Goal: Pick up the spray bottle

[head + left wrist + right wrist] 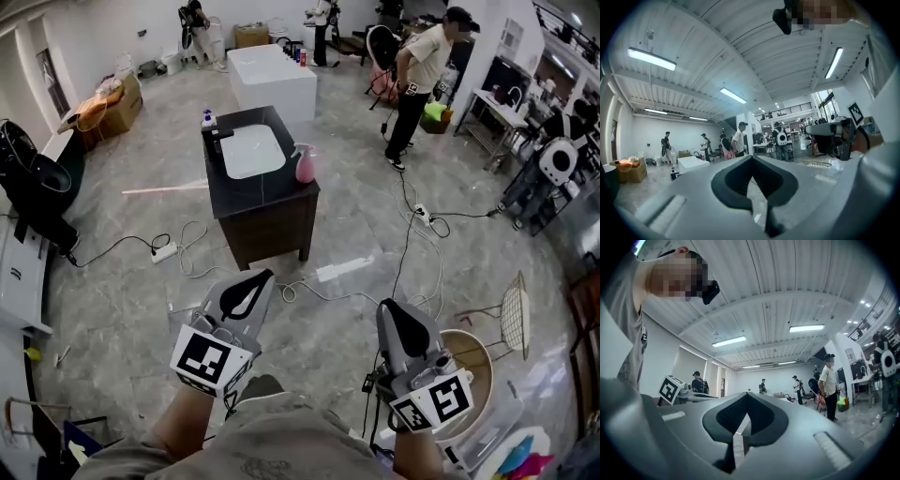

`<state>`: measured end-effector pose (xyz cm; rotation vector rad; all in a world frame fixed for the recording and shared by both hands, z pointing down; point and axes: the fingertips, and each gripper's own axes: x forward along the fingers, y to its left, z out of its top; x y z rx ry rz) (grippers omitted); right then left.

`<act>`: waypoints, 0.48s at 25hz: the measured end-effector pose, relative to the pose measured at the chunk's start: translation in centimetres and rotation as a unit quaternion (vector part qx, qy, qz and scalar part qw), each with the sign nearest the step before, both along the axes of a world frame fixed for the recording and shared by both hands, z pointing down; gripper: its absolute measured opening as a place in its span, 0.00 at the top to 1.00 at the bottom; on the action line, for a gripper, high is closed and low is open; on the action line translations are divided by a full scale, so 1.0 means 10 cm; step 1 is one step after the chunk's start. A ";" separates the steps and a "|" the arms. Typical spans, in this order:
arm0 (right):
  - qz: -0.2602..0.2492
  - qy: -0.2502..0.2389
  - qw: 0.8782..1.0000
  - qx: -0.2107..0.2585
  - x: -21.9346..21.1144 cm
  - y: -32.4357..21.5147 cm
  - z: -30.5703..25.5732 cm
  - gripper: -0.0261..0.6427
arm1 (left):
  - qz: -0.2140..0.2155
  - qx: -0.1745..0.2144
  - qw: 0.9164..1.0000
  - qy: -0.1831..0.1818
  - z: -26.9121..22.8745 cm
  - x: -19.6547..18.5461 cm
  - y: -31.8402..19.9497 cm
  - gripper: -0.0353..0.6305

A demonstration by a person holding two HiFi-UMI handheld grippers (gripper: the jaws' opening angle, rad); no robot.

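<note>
**A:** Where is the spray bottle [305, 165] standing?

**B:** It is standing upright at the right edge of the countertop [272, 192], just beside the sink basin [251, 150] and well apart from both grippers.

**A:** And what are they doing?

**B:** The left gripper [264, 277] and the right gripper [386, 307] are hanging low, jaws pressed together, holding nothing.

**A:** What is worrying you?

**B:** Cables [309, 292] are lying across the floor between us and the cabinet, so I am judging a trip likely. Reaching in with unparted jaws is also risking a knock that sends the bottle off that edge.
</note>
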<state>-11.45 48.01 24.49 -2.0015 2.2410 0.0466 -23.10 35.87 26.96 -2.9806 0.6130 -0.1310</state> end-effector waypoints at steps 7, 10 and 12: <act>0.002 0.006 1.000 -0.014 0.28 0.02 0.15 0.92 | 0.002 0.026 0.999 0.026 -0.13 0.21 0.02 0.60; 0.000 0.003 1.000 -0.019 0.34 -0.10 0.21 0.92 | -0.006 0.007 1.000 0.029 -0.05 0.25 -0.13 0.55; -0.002 0.003 1.000 -0.022 0.38 -0.19 0.24 0.92 | -0.006 0.004 1.000 0.027 -0.02 0.30 -0.23 0.55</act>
